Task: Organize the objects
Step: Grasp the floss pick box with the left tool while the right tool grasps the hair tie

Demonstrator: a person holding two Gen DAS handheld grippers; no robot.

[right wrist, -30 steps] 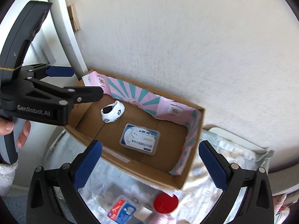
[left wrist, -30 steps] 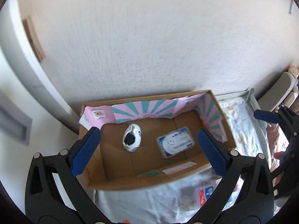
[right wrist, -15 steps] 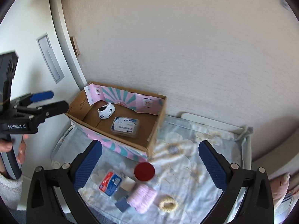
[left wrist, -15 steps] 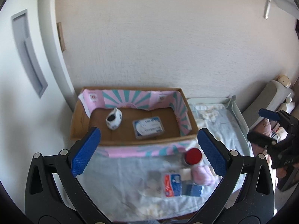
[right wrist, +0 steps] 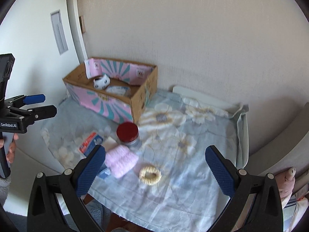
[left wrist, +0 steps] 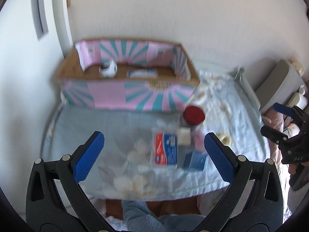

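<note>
Cardboard box (right wrist: 115,96), lined with pink and teal paper, stands against the pale wall (right wrist: 193,38) at the far left corner of a small table draped in a light blue floral cloth (right wrist: 183,145). Inside it lie a white patterned item (right wrist: 101,82) and a flat packet (right wrist: 118,89). On the cloth before the box sit a red-lidded jar (right wrist: 127,133), a red and blue packet (right wrist: 90,142), a pink knitted roll (right wrist: 121,160) and a cream ring (right wrist: 150,175). Left gripper (left wrist: 154,155) and right gripper (right wrist: 155,171) both hang above the cloth, jaws spread wide, holding nothing.
</note>
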